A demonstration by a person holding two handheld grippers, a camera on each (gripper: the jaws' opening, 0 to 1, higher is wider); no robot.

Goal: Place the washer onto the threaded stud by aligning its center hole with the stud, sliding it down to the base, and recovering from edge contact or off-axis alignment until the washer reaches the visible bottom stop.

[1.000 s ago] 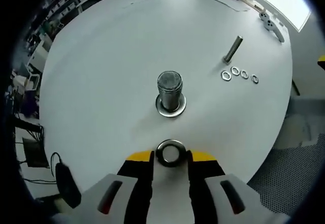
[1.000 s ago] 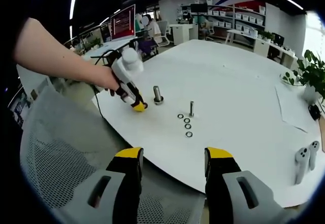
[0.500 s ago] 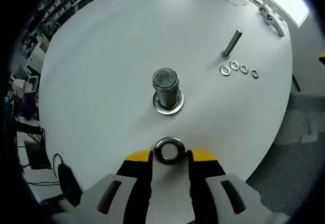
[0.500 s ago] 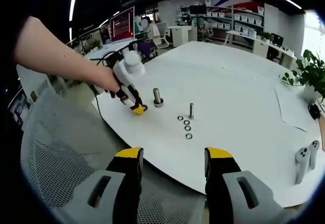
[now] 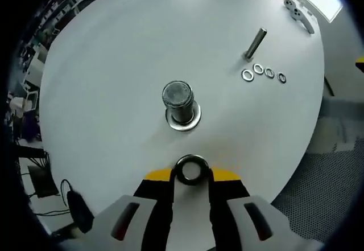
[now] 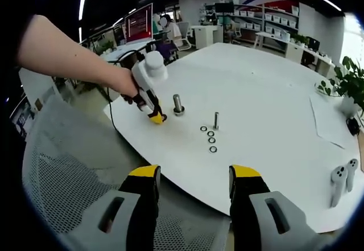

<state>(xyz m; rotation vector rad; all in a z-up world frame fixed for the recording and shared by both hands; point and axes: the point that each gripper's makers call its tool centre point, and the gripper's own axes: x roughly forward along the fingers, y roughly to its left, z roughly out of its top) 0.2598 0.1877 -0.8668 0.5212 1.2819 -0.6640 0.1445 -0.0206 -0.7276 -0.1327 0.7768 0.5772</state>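
Washer point(image 5: 191, 169) sits pinched between the yellow-tipped jaws of the left gripper point(image 5: 191, 176), held flat with its hole facing up, just short of the stud point(image 5: 178, 99) that stands upright on the white counter point(image 5: 114, 63). A washer already seems to lie around the stud's foot, so the bottom stop is probably that ring rather than the bare counter.

The likely trouble is the approach: the held washer is low, near the counter, and looks well below the stud's top. Pushed straight forward, its edge would hit the stud's side and could tip or shove the stud. Lowered off-centre or tilted, the hole could catch on the threads and jam partway. The grip is only on the rim, so a knock might twist the washer out of the jaws.

Nothing lies between washer and stud. Farther off on the counter stands a thinner bolt point(image 5: 255, 42) with four small washers point(image 5: 262, 73) in a row beside it, well clear of the path. A controller point(image 6: 340, 181) rests near the far rim.

The right gripper point(image 6: 193, 178) hangs off the counter's edge with jaws apart and empty, well away from the work.
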